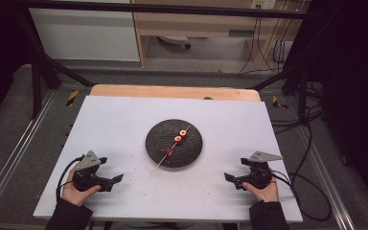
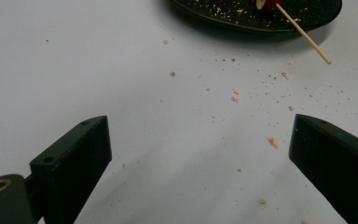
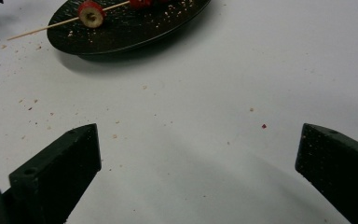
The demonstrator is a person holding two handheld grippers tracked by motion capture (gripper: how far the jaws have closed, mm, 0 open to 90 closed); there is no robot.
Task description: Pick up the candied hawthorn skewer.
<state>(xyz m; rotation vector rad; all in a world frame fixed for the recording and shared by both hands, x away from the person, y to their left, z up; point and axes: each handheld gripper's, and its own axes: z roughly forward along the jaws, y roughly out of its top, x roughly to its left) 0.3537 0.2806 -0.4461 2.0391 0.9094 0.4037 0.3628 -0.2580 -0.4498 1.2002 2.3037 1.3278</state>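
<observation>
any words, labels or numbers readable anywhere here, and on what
None can be read.
Black plate, wooden skewer, both grippers: no markings visible.
Yellow-and-black striped markers on the floor: stripes, no letters.
White plate at the top edge: too small to read.

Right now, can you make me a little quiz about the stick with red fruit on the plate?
1. True or false: the skewer lies on the black plate.
2. How many red fruit pieces are on the skewer? A two, B three, C five.
3. Are the left gripper and right gripper open or shut, and do they hold anything?

Key
1. True; its bare end pokes out over the plate's near rim.
2. B, three.
3. Both open, holding nothing, resting on the white table, one on each side of the plate.
</observation>
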